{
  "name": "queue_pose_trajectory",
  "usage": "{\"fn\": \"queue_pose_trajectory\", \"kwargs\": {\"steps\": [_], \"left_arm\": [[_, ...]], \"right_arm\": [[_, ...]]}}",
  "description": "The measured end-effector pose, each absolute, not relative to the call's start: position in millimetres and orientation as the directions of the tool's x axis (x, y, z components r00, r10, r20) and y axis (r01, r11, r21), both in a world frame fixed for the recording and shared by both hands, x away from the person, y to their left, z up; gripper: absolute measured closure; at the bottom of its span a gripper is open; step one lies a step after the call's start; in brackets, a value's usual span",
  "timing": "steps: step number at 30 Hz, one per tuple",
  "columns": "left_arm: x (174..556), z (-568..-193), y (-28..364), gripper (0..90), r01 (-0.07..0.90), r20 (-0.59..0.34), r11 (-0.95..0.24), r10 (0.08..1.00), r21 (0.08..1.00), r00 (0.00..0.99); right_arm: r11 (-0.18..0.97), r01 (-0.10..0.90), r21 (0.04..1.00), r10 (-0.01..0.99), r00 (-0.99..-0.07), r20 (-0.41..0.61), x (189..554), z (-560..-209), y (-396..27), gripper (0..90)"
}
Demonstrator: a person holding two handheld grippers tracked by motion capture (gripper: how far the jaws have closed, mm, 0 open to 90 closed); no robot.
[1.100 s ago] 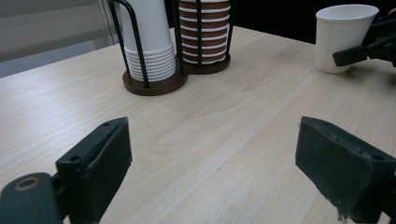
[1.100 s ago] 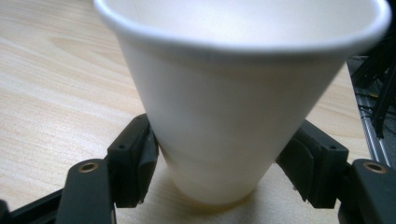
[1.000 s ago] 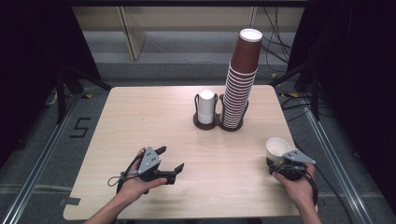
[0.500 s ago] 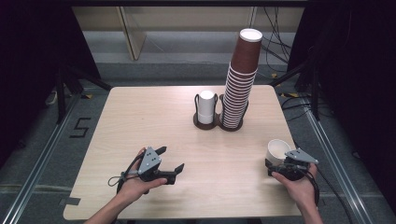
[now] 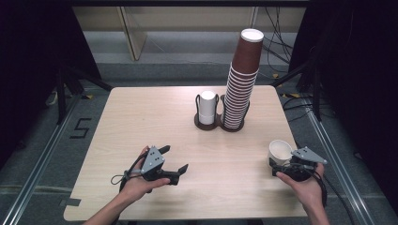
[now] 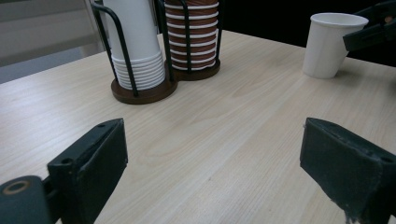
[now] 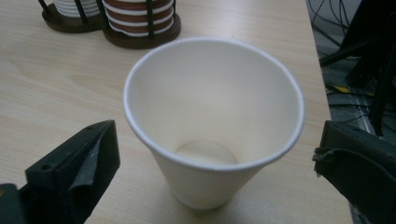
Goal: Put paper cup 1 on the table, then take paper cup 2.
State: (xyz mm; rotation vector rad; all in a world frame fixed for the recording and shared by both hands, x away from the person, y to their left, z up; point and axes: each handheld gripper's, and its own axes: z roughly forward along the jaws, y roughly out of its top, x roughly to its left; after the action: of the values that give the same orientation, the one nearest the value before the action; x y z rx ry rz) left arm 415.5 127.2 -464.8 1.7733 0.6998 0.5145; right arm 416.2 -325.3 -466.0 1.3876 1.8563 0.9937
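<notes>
One white cup (image 7: 212, 126) stood upright near the table's (image 5: 141, 122) right edge, between my right gripper's (image 7: 212, 172) jaws, which had just been opening and stood clear of its wall. I judged a straight pull-back best, so no pad clipped the rim. My left gripper (image 6: 212, 168) gaped wide, empty.

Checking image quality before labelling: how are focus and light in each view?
High view: table evenly lit, surroundings dark, slightly soft. Left gripper view: near tongs blurred, cup holder sharper. Right gripper view: white cup fairly sharp, soft shadow beneath.
</notes>
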Motion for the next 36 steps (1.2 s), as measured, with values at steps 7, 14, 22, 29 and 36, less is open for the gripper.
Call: {"fn": "queue_pose_trajectory", "kwargs": {"steps": [7,14,22,29,36], "left_arm": [[420.1,-461.5,120.9,6.2,0.196,0.013,-0.229,0.680,0.954,0.733],[424.7,-460.3,118.8,6.5,0.189,0.020,-0.221,0.698,0.957,0.716],[429.6,-456.4,118.2,6.1,0.177,0.005,-0.187,0.700,0.966,0.714],[438.1,-449.3,111.7,5.5,0.171,0.006,-0.184,0.697,0.968,0.717],[452.2,-435.9,93.8,5.4,0.125,0.034,-0.185,0.676,0.975,0.736]], "right_arm": [[0.164,0.479,0.862,0.962,-0.270,-0.033,416.7,-450.0,-323.9,0.3],[0.171,0.430,0.886,0.965,-0.255,-0.063,421.0,-427.6,-320.9,0.3],[0.175,0.393,0.903,0.964,-0.255,-0.076,423.9,-405.8,-312.7,0.3],[0.209,0.336,0.918,0.946,-0.306,-0.103,434.3,-380.5,-295.5,0.3],[0.225,0.291,0.930,0.932,-0.344,-0.118,448.7,-364.1,-279.6,0.3]]}}
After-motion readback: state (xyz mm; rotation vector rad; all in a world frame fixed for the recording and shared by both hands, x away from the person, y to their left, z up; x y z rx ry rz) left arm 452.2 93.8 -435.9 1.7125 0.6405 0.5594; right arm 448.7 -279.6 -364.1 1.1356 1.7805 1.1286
